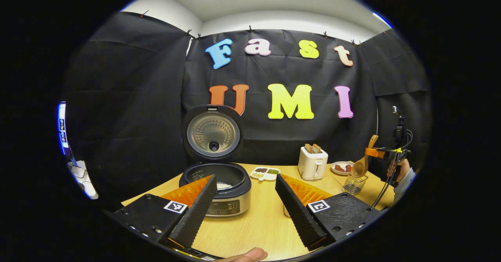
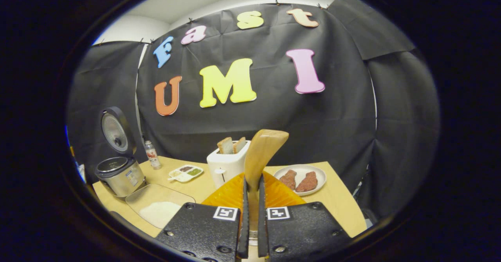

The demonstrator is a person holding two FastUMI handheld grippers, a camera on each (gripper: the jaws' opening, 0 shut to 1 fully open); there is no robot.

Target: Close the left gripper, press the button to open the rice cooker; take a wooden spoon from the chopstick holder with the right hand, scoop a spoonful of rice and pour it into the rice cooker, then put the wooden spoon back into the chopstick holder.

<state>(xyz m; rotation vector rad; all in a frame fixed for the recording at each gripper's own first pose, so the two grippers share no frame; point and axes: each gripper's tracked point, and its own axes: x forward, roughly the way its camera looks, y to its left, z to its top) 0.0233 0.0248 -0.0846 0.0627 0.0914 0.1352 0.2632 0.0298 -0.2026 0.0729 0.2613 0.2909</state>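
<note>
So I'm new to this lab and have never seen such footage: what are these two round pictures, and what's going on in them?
Each picture comes from a fisheye camera riding on a hand-held two-finger tool; a person holds one in each hand.

The left gripper view looks along the left tool, its jaws wide apart and holding nothing. Beyond it stands the rice cooker with its lid up. Far right, the other tool holds the wooden spoon above the wire chopstick holder.

The right gripper view looks along the right tool, whose two fingers are clamped on the spoon's handle.

On the wooden table also stand a toaster with bread slices, a plate with two brown pieces of food, a small divided dish and a clear tray of rice.
</note>
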